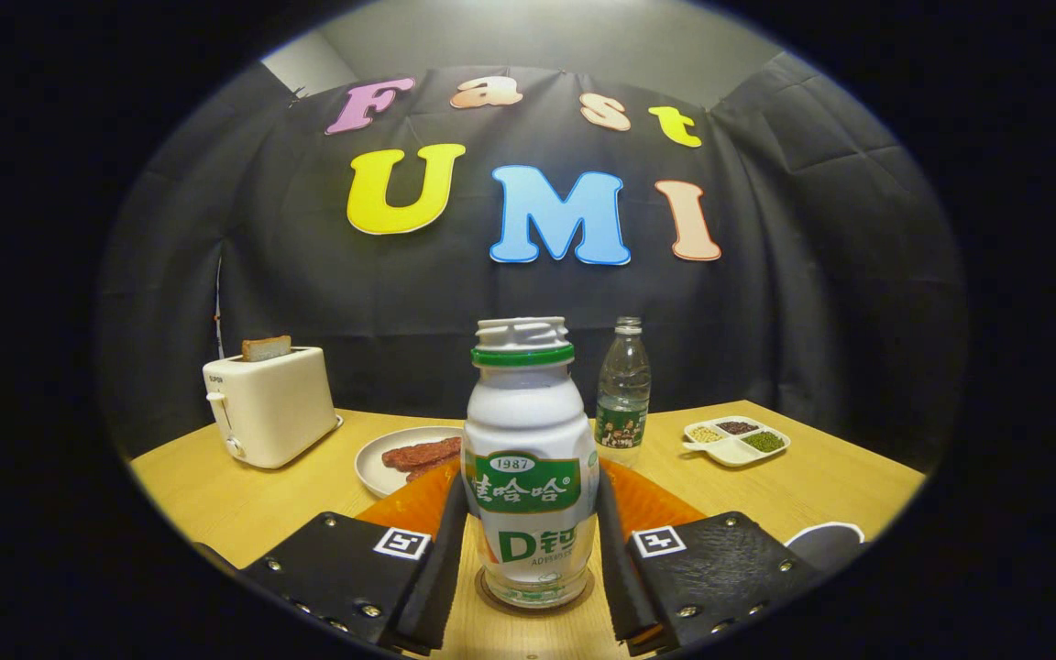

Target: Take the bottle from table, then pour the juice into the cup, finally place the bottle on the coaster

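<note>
A white juice bottle (531,458) with a green label and a green neck ring stands upright with no cap on, its base on a round brown coaster (491,596) on the wooden table. My gripper (533,490) is shut on the bottle, one finger touching each side at label height. Just right of the right finger shows the white rim of a dark cup (827,539), only partly in view.
An orange dish (652,502) lies just behind the bottle. Beyond it are a white plate of sausages (379,469), a clear water bottle (623,396), a white divided dish of beans (737,440) and a white toaster (269,403) holding bread.
</note>
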Available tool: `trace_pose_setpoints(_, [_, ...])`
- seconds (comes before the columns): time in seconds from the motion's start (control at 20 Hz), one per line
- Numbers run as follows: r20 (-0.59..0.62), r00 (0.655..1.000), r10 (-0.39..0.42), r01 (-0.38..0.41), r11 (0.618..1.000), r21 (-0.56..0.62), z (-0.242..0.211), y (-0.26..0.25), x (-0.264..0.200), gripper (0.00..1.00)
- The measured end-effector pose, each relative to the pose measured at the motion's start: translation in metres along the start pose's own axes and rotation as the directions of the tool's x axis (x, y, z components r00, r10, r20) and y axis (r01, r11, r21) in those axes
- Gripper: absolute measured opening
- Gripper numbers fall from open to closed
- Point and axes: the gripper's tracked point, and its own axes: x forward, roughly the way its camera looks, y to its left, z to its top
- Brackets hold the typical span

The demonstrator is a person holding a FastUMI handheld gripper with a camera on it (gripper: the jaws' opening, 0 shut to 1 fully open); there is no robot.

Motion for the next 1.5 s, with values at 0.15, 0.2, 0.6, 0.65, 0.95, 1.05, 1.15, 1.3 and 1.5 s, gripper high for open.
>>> trace_pose_setpoints(0.15, [0.015, 1.0, 0.011, -0.011, 1.0, -0.001, -0.001, 0.003, 0.006, 0.65])
trace_pose_setpoints(0.2, [0.015, 1.0, 0.007, -0.007, 1.0, -0.012, -0.002, 0.002, 0.008, 0.65])
trace_pose_setpoints(0.6, [-0.014, 1.0, 0.013, -0.014, 0.999, -0.037, -0.023, 0.004, 0.018, 0.66])
trace_pose_setpoints(0.65, [-0.016, 1.0, 0.01, -0.011, 0.999, -0.032, -0.025, 0.001, 0.018, 0.66])
trace_pose_setpoints(0.95, [0.008, 1.0, 0.013, -0.014, 0.999, 0.039, -0.028, -0.004, 0.014, 0.66])
trace_pose_setpoints(1.05, [0.021, 1.0, 0.017, -0.018, 0.999, 0.049, -0.028, -0.005, 0.013, 0.66])
trace_pose_setpoints(1.15, [0.032, 0.999, 0.021, -0.023, 0.998, 0.05, -0.027, -0.004, 0.012, 0.66])
trace_pose_setpoints(1.3, [0.047, 0.999, 0.025, -0.027, 0.999, 0.038, -0.029, -0.003, 0.01, 0.66])
trace_pose_setpoints(1.5, [0.058, 0.998, 0.028, -0.03, 0.999, 0.031, -0.029, -0.003, 0.009, 0.7])
